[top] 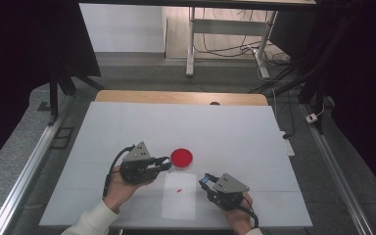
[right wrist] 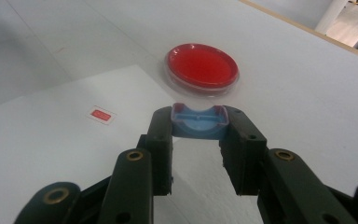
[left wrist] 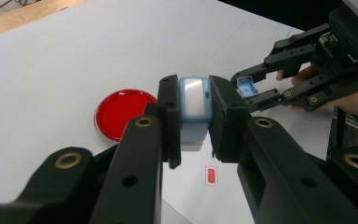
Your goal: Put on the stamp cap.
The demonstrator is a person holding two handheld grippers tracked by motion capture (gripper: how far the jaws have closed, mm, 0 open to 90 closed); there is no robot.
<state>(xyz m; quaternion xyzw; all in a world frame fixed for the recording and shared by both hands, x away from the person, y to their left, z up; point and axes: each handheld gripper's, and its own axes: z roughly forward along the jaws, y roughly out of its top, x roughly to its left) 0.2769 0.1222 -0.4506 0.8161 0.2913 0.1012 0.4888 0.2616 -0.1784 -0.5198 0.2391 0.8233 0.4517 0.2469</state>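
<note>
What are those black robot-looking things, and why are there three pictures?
They are not robots. A person holds a hand tool with a black claw in each hand, and each tool carries a small camera. The high view looks down on the white table from above. There the left claw is at the left and the right claw at the right. The other two pictures look along each claw's own jaws. On the table lie a round red dish and a white paper sheet with a tiny red sticker. The left claw pinches a pale blue box with a white top. The right claw pinches a small blue cap.
</note>
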